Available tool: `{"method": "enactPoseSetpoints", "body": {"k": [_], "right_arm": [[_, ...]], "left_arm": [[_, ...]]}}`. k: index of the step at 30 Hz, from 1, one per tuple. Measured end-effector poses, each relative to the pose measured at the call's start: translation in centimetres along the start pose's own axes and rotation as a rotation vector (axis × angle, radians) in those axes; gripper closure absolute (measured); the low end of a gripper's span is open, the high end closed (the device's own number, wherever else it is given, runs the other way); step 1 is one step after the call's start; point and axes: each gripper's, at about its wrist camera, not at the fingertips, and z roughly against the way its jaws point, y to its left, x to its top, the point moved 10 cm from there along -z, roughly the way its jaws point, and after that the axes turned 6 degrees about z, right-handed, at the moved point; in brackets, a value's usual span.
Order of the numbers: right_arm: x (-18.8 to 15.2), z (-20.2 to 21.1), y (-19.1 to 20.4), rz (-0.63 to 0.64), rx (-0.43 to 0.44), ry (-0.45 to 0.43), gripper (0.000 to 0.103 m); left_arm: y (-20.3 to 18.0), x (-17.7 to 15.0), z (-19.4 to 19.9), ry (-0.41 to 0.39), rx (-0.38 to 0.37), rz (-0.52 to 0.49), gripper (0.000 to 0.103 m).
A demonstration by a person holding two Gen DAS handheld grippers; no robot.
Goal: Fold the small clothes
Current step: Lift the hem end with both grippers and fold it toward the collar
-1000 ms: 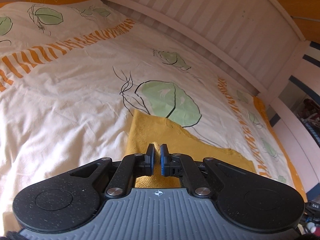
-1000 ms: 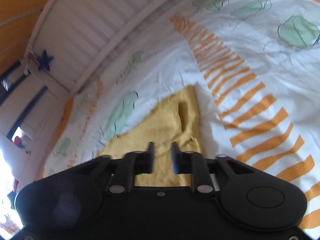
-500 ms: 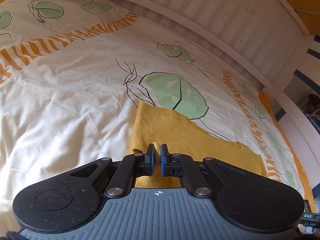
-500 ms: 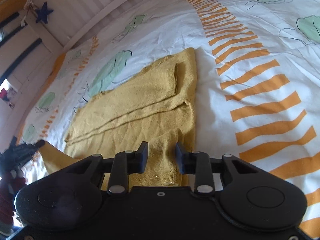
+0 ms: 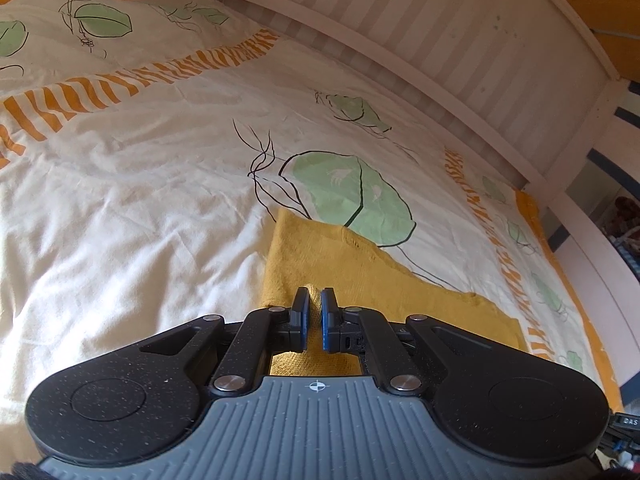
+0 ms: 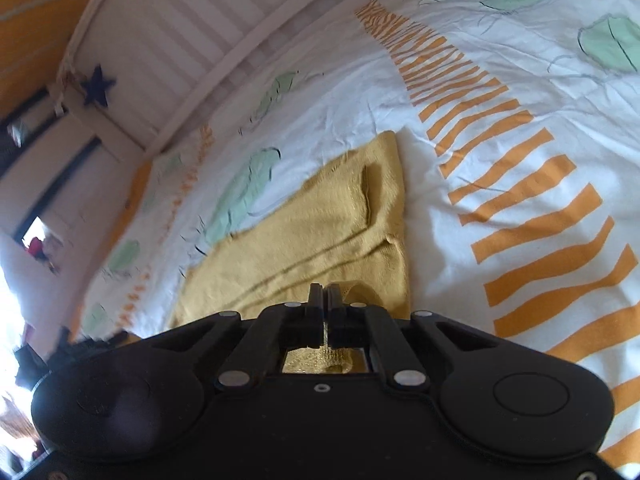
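Note:
A mustard-yellow knit garment [image 5: 360,272] lies flat on the bed, partly folded, with creases running across it in the right wrist view [image 6: 320,232]. My left gripper [image 5: 315,306] is shut on a raised pinch of the garment's near edge. My right gripper [image 6: 325,300] is shut on another part of the garment's near edge, with yellow knit showing between and under the fingers. The garment's near part is hidden behind both gripper bodies.
The bedspread [image 5: 140,208] is white with green leaves and orange stripes [image 6: 520,216]. A white slatted bed rail [image 5: 420,40] runs along the far side. A dark blue star [image 6: 98,88] hangs on the post at the bed's corner.
My right gripper was open above the garment and has closed on its near edge. My left gripper stays shut on the cloth, with a fold now raised between its fingers.

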Motion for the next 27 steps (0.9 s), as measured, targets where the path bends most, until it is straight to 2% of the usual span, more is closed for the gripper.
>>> {"method": "enactPoseSetpoints", "body": {"k": [6, 12, 21, 27], "right_arm": [[2.7, -0.1, 0.3, -0.063, 0.037, -0.085, 0.095], [5.8, -2.1, -0.3, -0.074, 0.009, -0.133, 0.095], [7.1, -7.4, -3.3, -0.131, -0.050, -0.128, 0.095], [7.5, -9.2, -4.9, -0.143, -0.082, -0.125, 0.095]], "left_arm": [[-0.7, 1.6, -0.4, -0.017, -0.020, 0.029, 0.098], [-1.6, 3.8, -2.2, -0.052, -0.014, 0.030, 0.098], [-0.2, 3.8, -7.5, 0.001, 0.047, 0.056, 0.098], [0.1, 4.4, -10.1, 0.002, 0.074, 0.047, 0.098]]}}
